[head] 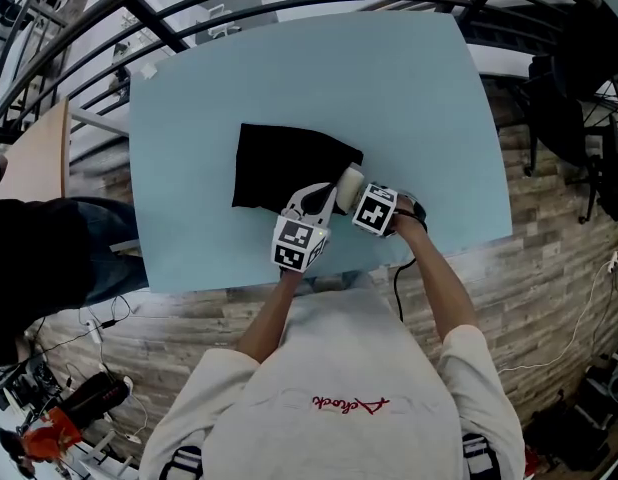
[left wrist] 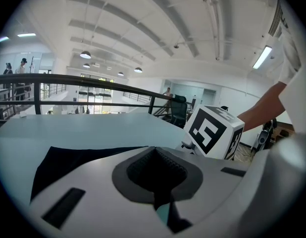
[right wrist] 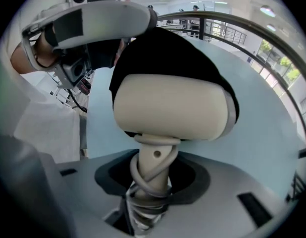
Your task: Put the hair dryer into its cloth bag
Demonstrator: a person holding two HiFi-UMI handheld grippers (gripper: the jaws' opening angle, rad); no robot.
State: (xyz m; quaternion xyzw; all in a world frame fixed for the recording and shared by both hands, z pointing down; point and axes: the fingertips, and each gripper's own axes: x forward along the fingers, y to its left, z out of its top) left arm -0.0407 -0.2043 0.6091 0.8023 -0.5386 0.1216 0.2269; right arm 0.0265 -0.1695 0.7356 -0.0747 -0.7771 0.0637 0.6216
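Though cord-wound below, smooth rounded cream hair dryer (right wrist: pixel 170 105)

A pale blue table (head: pixel 409 98) is standing on a wood-plank floor (head: pixel 549 258). A black cloth bag (head: pixel 284 168) is lying on the tabletop, left of centre and toward the near edge. Its right end is possibly lifting off the surface, though that corner is crowded.
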